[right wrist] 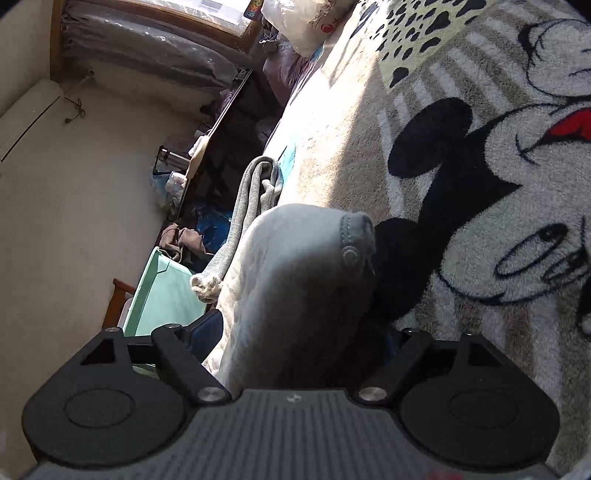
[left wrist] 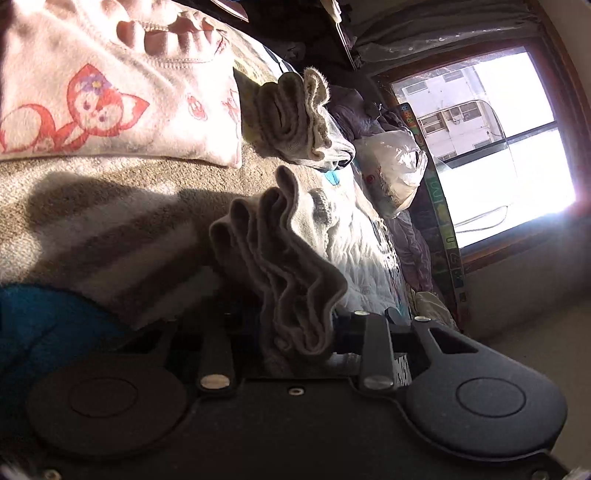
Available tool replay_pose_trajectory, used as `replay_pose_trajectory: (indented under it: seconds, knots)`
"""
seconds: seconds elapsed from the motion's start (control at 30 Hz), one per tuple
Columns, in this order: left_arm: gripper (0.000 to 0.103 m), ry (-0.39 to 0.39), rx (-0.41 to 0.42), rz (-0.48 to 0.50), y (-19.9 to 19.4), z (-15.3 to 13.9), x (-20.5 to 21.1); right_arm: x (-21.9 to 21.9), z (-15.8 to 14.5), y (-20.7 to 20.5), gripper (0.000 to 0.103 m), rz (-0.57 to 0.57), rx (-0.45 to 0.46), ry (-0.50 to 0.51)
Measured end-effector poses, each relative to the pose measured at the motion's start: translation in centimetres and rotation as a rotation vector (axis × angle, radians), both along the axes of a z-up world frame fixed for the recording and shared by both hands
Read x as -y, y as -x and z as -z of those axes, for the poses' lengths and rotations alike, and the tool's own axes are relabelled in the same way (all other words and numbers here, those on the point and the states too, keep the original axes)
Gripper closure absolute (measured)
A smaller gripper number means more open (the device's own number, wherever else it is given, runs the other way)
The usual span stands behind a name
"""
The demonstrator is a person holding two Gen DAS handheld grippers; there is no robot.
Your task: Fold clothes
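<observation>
Grey garment (left wrist: 295, 280) is bunching in the left gripper (left wrist: 299, 339) pinching it, while the spread right gripper (right wrist: 295, 332) risks dropping its end.

From the left wrist we look low along the bed (left wrist: 110, 206) toward the bright window (left wrist: 491, 147), rolled sideways, bunched grey cloth (left wrist: 295, 280) right at the lens. The right wrist sits equally close, tilted, facing the cartoon blanket (right wrist: 461, 184); we share that far window (right wrist: 218, 11) corner.
</observation>
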State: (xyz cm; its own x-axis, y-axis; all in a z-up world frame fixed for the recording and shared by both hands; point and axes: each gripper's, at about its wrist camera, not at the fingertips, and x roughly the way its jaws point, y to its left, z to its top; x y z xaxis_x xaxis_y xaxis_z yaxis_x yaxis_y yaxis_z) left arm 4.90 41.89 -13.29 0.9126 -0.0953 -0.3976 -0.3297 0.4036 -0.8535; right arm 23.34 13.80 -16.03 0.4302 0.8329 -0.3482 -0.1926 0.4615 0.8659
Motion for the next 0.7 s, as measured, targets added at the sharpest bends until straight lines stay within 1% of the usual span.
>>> replay_pose_trajectory:
  seconds: [0.03,0.07,0.1,0.13,0.17,0.33,0.4,0.43,0.5,0.53,0.57,0.6,0.63,0.67,0.7]
  knots:
    - [0.077,-0.011,0.003,0.005,-0.4,-0.3,0.3,-0.4,0.1,-0.7,0.035,0.001,0.006,0.001]
    - [0.078,-0.026,0.006,0.006,-0.8,-0.8,0.6,-0.7,0.3,-1.5,0.049,-0.005,0.008,-0.004]
    - [0.078,-0.038,0.006,0.011,-1.4,-1.4,0.9,-0.8,0.4,-2.3,0.057,-0.016,0.000,-0.020]
    - [0.078,-0.052,0.008,0.015,-2.2,-2.0,1.2,-0.8,0.4,-3.0,0.061,-0.022,-0.012,-0.038]
    - [0.078,-0.065,0.015,0.017,-3.0,-2.7,1.5,-0.8,0.2,-3.7,0.063,-0.029,-0.010,-0.053]
    - [0.078,-0.098,0.099,-0.007,-7.2,-5.2,2.3,-0.7,-3.5,-7.2,0.063,-0.050,0.083,-0.114]
    - [0.078,-0.101,0.126,-0.029,-9.3,-5.6,2.1,-0.7,-5.4,-9.1,0.063,-0.050,0.129,-0.131]
    - [0.078,-0.089,0.129,-0.049,-10.3,-5.4,1.8,-0.8,-6.1,-10.1,0.063,-0.051,0.146,-0.141]
    - [0.078,-0.040,0.115,-0.111,-12.3,-3.9,1.0,-1.2,-7.1,-12.3,0.063,-0.050,0.172,-0.152]
    - [0.078,-0.023,0.093,-0.145,-13.3,-2.8,0.5,-1.6,-7.2,-13.4,0.063,-0.052,0.178,-0.142]
    - [0.078,-0.027,0.045,-0.174,-14.2,-1.4,0.2,-2.1,-7.3,-14.5,0.062,-0.055,0.185,-0.132]
    - [0.078,-0.052,-0.019,-0.182,-15.2,0.2,0.1,-2.5,-7.2,-15.6,0.058,-0.055,0.183,-0.108]
    - [0.076,-0.072,-0.064,-0.177,-15.9,1.2,0.0,-3.1,-6.6,-17.0,0.038,-0.052,0.160,-0.050]
    - [0.076,-0.075,-0.052,-0.168,-15.9,0.7,0.0,-3.8,-5.2,-18.3,0.032,-0.048,0.120,0.019]
    - [0.076,-0.077,-0.039,-0.160,-15.9,0.3,-0.1,-4.3,-3.9,-19.0,0.032,-0.038,0.079,0.067]
